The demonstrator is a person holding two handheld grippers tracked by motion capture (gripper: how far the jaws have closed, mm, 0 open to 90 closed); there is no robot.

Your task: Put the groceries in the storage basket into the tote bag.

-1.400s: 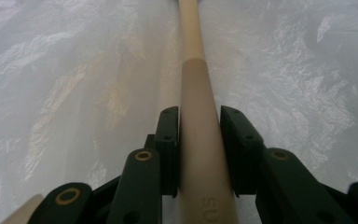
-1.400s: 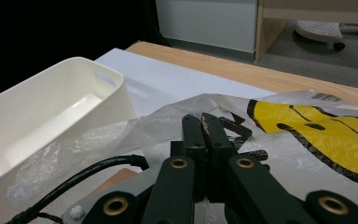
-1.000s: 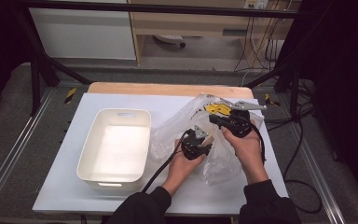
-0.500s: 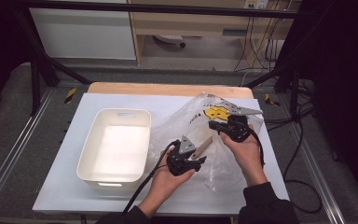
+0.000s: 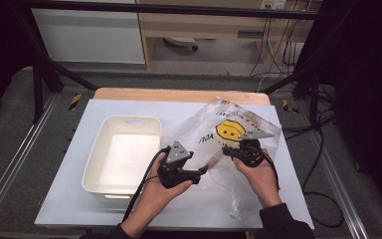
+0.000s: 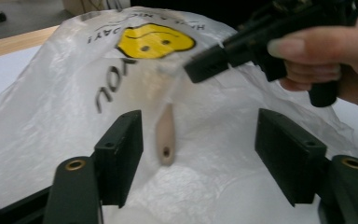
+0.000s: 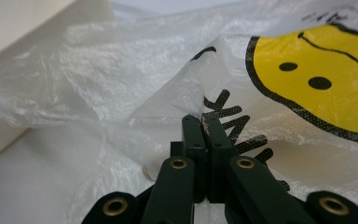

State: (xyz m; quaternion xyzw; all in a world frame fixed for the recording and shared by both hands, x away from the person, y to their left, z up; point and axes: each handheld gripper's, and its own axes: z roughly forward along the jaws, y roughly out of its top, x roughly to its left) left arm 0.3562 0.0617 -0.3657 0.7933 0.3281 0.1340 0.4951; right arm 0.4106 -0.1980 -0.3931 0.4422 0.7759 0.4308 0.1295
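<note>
A crumpled clear plastic bag (image 5: 214, 124) with a yellow smiley face (image 5: 230, 130) lies on the right half of the white table. My right gripper (image 5: 225, 149) is shut on a raised fold of the bag (image 7: 121, 70); its jaws (image 7: 204, 122) pinch the film just left of the smiley. My left gripper (image 5: 205, 170) points right at the bag from the near side. Its jaws have just been opening and stand wide (image 6: 200, 144), with bag film (image 6: 74, 116) ahead and nothing pressed between the pads. A pale wooden handle (image 6: 167, 137) with a hole shows through the film. Farther off, the right gripper (image 6: 200, 70) pinches the bag.
A white plastic bin (image 5: 129, 121) sits on the left half of the table, its wall (image 7: 23, 28) close to the bag. The white tabletop (image 5: 189, 211) ends at a wooden strip (image 5: 179, 94) at the back. Metal rails run along both sides, and cables (image 5: 323, 149) lie on the floor at the right.
My left gripper has drawn back from the bag toward the near left and its jaws have spread. My right gripper, still pinching the bag, has sunk a little toward the near edge.
</note>
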